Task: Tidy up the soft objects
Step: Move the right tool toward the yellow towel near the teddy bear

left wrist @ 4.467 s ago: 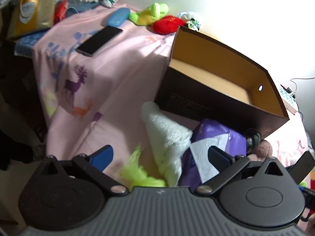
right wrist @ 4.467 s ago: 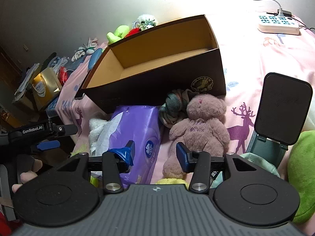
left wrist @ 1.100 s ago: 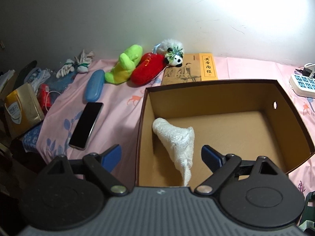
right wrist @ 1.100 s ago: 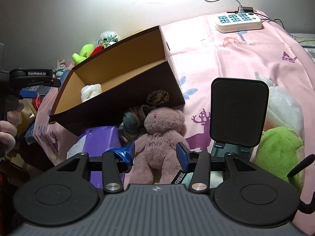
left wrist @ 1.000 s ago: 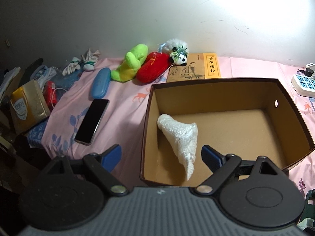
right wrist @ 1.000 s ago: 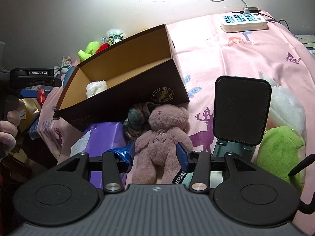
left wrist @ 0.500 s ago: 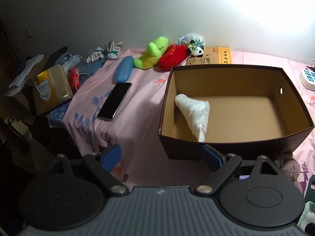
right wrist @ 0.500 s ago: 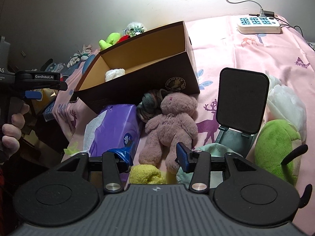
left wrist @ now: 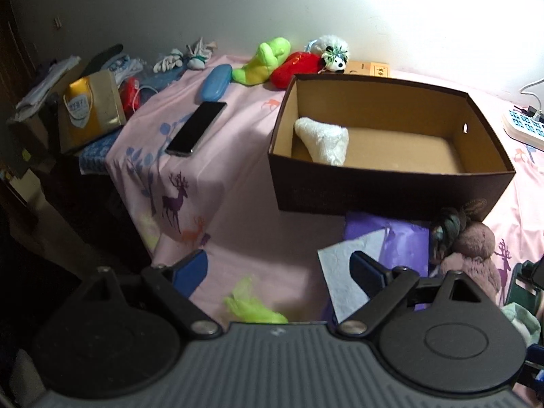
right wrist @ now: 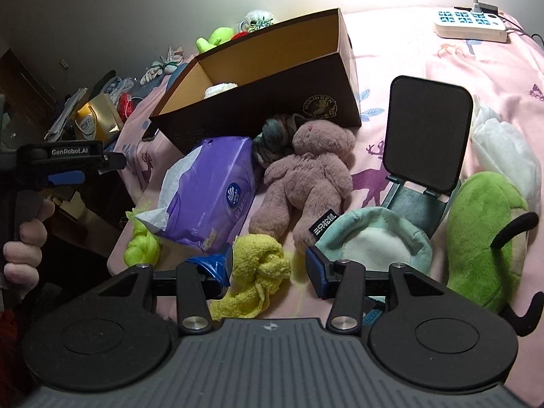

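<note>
Blk grippers, blue-padded jaws, silver screws, "GenRobot.AI" mark.

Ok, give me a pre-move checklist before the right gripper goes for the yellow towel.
1. Right gripper open: ok, fingers spread and holding nothing.
2. Yellow towel between the fingers: ok, it lies bunched right in the gap.
3. Towel free of neighbours: cannot tell; the pink teddy bear and teal plush lie close beside it.
4. Box has room: ok, only the white towel sits at one end.
5. Left gripper out of the way: ok, open, empty, held back from the box.
</note>
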A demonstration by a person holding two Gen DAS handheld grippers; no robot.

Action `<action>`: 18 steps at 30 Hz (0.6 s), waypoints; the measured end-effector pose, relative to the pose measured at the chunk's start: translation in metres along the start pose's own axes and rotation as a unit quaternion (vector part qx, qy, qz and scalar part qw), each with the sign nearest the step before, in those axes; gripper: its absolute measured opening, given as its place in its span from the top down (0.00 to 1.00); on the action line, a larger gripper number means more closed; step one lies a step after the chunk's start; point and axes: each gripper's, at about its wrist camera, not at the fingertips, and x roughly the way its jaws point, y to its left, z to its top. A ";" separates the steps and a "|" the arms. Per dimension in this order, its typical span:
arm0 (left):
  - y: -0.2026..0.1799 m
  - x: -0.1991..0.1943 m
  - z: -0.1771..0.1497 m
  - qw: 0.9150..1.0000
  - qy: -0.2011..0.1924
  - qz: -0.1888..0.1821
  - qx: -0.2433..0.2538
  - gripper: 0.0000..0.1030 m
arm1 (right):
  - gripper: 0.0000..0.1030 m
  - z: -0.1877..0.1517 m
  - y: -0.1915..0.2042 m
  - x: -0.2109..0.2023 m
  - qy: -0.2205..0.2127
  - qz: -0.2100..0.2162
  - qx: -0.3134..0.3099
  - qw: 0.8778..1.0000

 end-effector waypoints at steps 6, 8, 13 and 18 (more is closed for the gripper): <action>0.009 -0.008 -0.051 0.998 0.016 -0.052 -0.030 0.09 | 0.68 -0.006 0.001 0.026 0.031 0.018 0.000 0.999; 0.011 -0.008 -0.065 0.996 0.028 -0.070 -0.039 0.09 | 0.68 -0.008 0.002 0.035 0.043 0.025 0.001 0.999; 0.013 -0.011 -0.087 0.994 0.038 -0.087 -0.046 0.08 | 0.67 -0.011 0.001 0.055 0.067 0.011 0.007 0.998; 0.014 -0.016 -0.090 0.993 0.032 -0.108 -0.045 0.08 | 0.67 -0.013 -0.005 0.070 0.094 0.042 0.047 0.994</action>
